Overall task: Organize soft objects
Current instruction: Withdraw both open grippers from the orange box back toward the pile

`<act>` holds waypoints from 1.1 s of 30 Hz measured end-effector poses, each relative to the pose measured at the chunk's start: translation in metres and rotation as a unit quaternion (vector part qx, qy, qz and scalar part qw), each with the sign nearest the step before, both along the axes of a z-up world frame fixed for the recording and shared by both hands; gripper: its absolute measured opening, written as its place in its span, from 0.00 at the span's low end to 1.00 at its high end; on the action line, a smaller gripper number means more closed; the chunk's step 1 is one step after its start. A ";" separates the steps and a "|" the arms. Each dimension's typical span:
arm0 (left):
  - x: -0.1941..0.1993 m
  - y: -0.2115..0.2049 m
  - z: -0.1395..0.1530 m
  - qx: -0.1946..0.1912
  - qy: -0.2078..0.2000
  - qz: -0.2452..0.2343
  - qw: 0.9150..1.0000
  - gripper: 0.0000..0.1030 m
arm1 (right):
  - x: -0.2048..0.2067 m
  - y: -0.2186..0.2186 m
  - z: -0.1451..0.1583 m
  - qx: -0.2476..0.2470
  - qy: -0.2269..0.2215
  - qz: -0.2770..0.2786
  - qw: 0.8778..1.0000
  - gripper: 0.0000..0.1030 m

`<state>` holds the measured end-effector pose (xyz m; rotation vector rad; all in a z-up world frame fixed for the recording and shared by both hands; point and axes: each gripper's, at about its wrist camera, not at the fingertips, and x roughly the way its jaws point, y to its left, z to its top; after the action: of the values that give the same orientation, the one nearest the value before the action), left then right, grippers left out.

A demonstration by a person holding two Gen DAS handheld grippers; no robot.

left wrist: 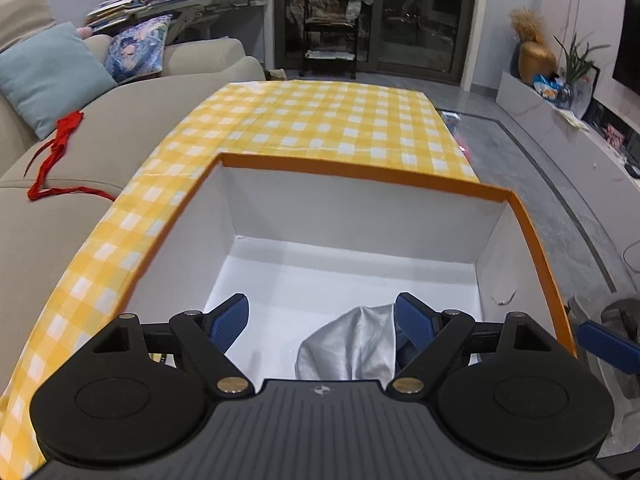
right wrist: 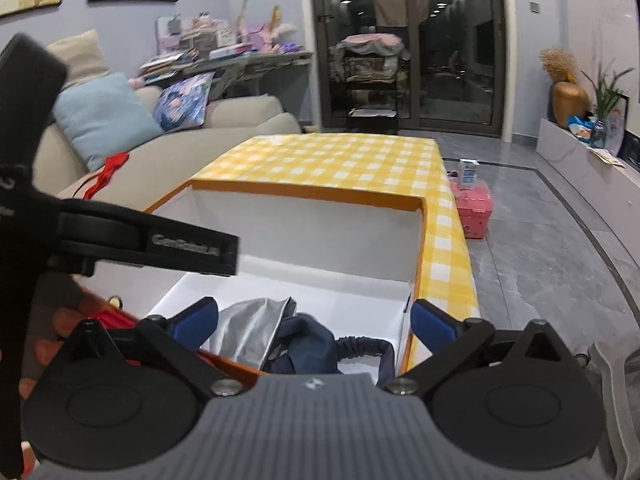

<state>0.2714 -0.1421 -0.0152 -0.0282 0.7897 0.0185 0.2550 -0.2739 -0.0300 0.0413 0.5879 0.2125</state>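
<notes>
Inside the white box (left wrist: 360,216) with orange rim – shiny silver cloth (left wrist: 352,344), dark blue fabric (right wrist: 308,348) with elastic band, left gripper (left wrist: 322,320) and right gripper (right wrist: 316,320) both spread wide, pinching nothing.

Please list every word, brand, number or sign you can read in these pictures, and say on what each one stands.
"GenRobot.AI": on the black arm of the left gripper, slightly blurred.
Small emblem, no letters: on the right gripper body.
Print on the milk carton and the shelf clutter: too small to read.
</notes>
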 end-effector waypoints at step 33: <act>-0.109 0.060 0.077 -0.067 -0.081 -0.045 0.993 0.95 | -0.136 0.026 0.036 0.099 0.011 -0.023 0.995 0.97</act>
<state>0.1629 -0.0820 0.0615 -0.1192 0.6280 -0.1208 0.1188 -0.2482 0.0062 0.2486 0.5864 0.2250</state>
